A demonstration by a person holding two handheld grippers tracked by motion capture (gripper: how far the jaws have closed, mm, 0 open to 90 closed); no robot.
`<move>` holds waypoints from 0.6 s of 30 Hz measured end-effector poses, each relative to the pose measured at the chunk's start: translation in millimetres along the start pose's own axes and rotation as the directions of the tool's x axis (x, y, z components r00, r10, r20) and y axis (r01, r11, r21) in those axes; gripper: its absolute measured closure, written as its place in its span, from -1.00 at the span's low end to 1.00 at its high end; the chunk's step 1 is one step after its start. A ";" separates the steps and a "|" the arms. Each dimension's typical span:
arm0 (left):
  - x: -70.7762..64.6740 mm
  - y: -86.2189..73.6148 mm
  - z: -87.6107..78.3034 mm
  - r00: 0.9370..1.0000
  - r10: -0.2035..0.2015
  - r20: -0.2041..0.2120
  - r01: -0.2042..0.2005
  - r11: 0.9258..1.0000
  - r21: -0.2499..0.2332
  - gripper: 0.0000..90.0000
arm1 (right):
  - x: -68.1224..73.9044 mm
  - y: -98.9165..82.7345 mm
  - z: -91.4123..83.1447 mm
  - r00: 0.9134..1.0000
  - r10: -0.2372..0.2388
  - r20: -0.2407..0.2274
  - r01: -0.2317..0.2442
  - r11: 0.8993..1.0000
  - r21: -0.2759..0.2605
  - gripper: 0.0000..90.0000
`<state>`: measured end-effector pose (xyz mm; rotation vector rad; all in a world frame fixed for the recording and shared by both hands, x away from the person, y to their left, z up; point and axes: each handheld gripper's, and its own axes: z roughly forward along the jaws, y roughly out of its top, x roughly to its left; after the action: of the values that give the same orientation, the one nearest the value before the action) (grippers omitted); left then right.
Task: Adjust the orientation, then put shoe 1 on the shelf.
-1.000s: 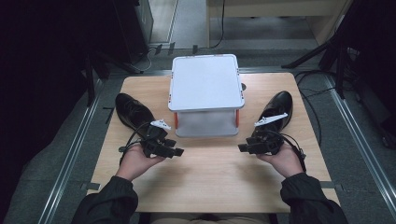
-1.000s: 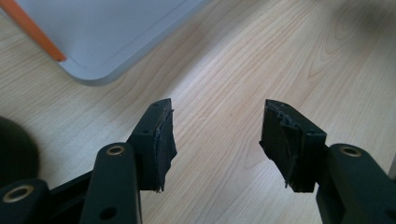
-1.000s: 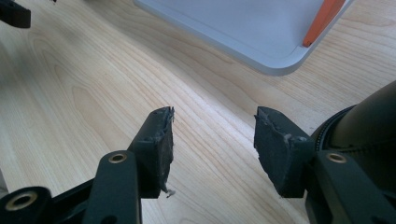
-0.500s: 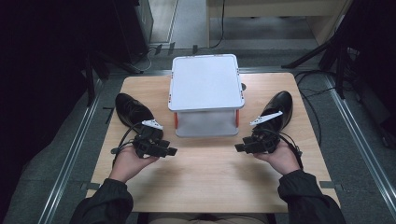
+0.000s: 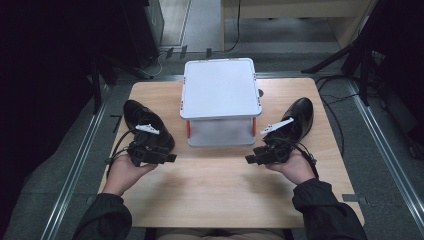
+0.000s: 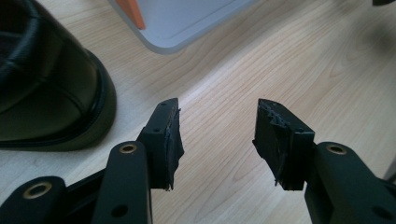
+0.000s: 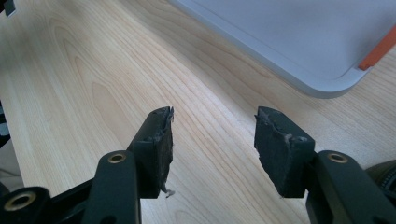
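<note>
At the far left of the wooden table [image 5: 220, 190] lies the left black shoe [image 5: 145, 122], its body running away from the person, and the left gripper [image 5: 170, 158] sits just on the near side of it, held in the person's left hand [image 5: 125, 172]. That gripper points inward toward the middle of the table, and a small white plate [image 5: 146, 129] on its top overlaps the shoe as seen from above. In the left gripper view its two black jaws stand well apart with bare wood between them and nothing held; the shoe's rounded, glossy end [image 6: 56, 93] is just to the left of the left jaw, and ahead of the jaws is a corner of the grey box [image 6: 187, 21] with an orange latch [image 6: 133, 11]. That box, a pale grey lidded container [image 5: 220, 100] with orange clips on its sides, stands between the two grippers and a little beyond them, at the middle of the far half of the table. To its right the right gripper [image 5: 248, 159] is held in the right hand [image 5: 295, 167], pointing inward toward the left gripper, the two well apart. In the right gripper view its jaws are likewise spread wide over bare wood, gripping nothing, with the box's corner and an orange clip [image 7: 378, 51] ahead and to the right. The right black shoe [image 5: 295, 120] lies just beyond this gripper, angled toward the table's far right.
</note>
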<state>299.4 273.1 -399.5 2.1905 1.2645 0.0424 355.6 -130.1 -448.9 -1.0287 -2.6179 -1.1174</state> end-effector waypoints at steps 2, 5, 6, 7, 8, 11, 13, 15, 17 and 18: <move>3.7 1.7 -2.9 1.000 -0.005 0.000 0.005 1.000 0.004 0.12 | -0.2 -0.1 0.4 1.000 -0.001 -0.001 0.001 1.000 0.001 0.06; 8.5 4.4 -8.3 1.000 -0.015 0.005 0.015 1.000 0.003 0.12 | -0.3 -0.5 0.6 1.000 0.001 -0.001 -0.001 1.000 0.005 0.06; 9.4 5.6 -10.2 1.000 -0.019 0.005 0.019 1.000 -0.002 0.12 | -0.3 -0.7 0.6 1.000 0.001 0.000 -0.001 1.000 0.006 0.06; 10.5 7.0 -12.2 1.000 -0.020 0.002 0.020 1.000 -0.001 0.12 | -0.3 -0.7 0.7 1.000 0.002 -0.001 -0.002 1.000 0.007 0.06; 10.5 7.0 -12.2 1.000 -0.020 0.002 0.020 1.000 -0.001 0.13 | -0.3 -0.7 0.7 1.000 0.002 -0.001 -0.002 1.000 0.007 0.06; 15.2 14.7 -18.3 1.000 -0.021 -0.012 0.021 1.000 0.008 0.13 | -0.6 -1.1 1.2 1.000 -0.001 -0.005 0.001 1.000 0.010 0.06; 18.2 19.1 -21.1 1.000 -0.021 -0.012 0.021 1.000 0.008 0.13 | -0.7 -1.1 1.3 1.000 0.000 -0.006 0.000 1.000 0.010 0.06; 21.1 23.2 -23.2 1.000 -0.027 -0.012 0.027 1.000 0.009 0.14 | -0.7 -1.2 1.5 1.000 -0.002 -0.007 0.002 1.000 0.011 0.06; 25.1 28.6 -26.4 0.999 -0.029 -0.017 0.029 0.999 0.013 0.16 | -0.9 -0.8 1.8 1.000 0.001 -0.010 -0.001 1.000 0.011 0.06; 26.7 30.9 -27.9 0.999 -0.034 -0.020 0.034 0.999 0.010 0.19 | -0.9 -0.6 2.0 1.000 0.002 -0.011 -0.002 1.000 0.011 0.06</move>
<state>329.2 296.6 -367.7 2.1817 1.3152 0.0438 356.1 -129.5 -451.0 -1.0204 -2.6107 -1.1035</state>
